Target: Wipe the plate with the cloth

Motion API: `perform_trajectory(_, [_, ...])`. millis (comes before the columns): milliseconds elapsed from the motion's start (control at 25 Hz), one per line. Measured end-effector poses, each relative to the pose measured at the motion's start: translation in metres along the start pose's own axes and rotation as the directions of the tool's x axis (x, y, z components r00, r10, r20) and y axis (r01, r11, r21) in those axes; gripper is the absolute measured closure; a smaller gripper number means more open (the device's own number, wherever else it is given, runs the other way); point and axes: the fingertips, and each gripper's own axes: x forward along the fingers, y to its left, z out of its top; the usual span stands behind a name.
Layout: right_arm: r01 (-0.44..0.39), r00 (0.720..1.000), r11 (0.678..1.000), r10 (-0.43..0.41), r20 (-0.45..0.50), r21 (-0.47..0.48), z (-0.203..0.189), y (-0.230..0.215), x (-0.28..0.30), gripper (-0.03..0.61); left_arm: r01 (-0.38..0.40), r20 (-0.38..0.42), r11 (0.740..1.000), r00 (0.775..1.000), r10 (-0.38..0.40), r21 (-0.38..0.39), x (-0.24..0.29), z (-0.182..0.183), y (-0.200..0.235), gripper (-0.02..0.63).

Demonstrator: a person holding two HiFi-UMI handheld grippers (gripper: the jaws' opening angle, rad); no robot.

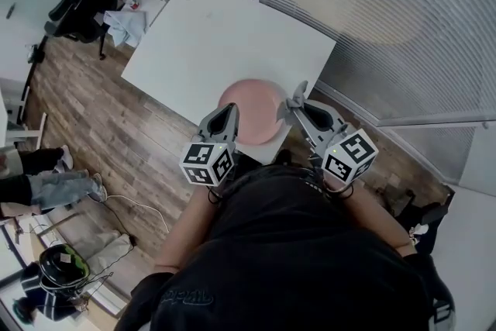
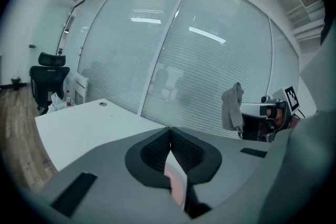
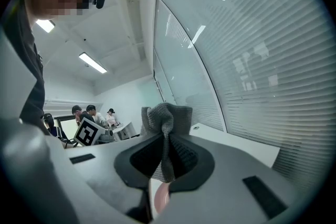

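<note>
While left claw [image 2: 170,132] is closed, right claw [image 3: 167,134] pinches knitted cloth [image 3: 169,114], round pink plate [image 1: 256,106]

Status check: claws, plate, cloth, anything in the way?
Left claw shut, empty, at plate left edge. Right claw shut on cloth, at plate right edge. Plate on white table, nothing blocking.

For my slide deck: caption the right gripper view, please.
Right gripper shut on a bunched grey cloth, pink plate glimpsed below its jaws.

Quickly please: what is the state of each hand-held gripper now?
Left hand-held gripper: closed, nothing between its jaws.
Right hand-held gripper: closed on the crumpled grey knitted cloth.
</note>
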Motion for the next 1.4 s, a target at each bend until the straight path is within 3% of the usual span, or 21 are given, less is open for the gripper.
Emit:
perform_trajectory(160, [0.033, 0.999, 0.999, -0.032, -0.022, 0.038, -0.005, 0.006, 0.023, 0.541, -0.004, -0.044, 1.0, 0.999, 0.004, -0.008, -0.003, -0.011, 0.032, 0.6])
perform_trajectory(360, [0.102, 0.994, 0.994, -0.1, -0.046, 0.047, -0.016, 0.013, 0.047, 0.541, 0.046, -0.104, 0.999, 0.993, -0.047, -0.017, -0.007, -0.026, 0.061, 0.6])
perform_trajectory(480, [0.13, 0.991, 0.986, -0.125, -0.054, 0.1, -0.03, 0.022, 0.062, 0.541, 0.062, -0.129, 0.998, 0.99, -0.062, -0.005, -0.01, -0.038, 0.075, 0.6])
perform_trajectory(680, [0.114, 0.99, 0.986, -0.101, -0.102, 0.125, -0.053, 0.044, 0.083, 0.541, 0.062, -0.197, 0.998, 0.978, -0.067, -0.031, -0.011, -0.065, 0.1, 0.6])
perform_trajectory(840, [0.116, 0.985, 0.984, -0.096, -0.143, 0.138, -0.069, 0.033, 0.089, 0.541, 0.055, -0.219, 0.997, 0.974, -0.065, -0.052, -0.003, -0.077, 0.111, 0.6])
perform_trajectory(1160, [0.178, 0.949, 0.977, -0.138, -0.282, 0.121, -0.112, -0.003, 0.1, 0.541, 0.061, -0.354, 0.992, 0.93, -0.095, -0.107, 0.01, -0.124, 0.116, 0.598])
perform_trajectory(1400, [0.205, 0.912, 0.971, -0.144, -0.383, 0.123, -0.154, -0.032, 0.1, 0.541, -0.001, -0.429, 0.992, 0.902, -0.053, -0.123, 0.02, -0.159, 0.12, 0.597])
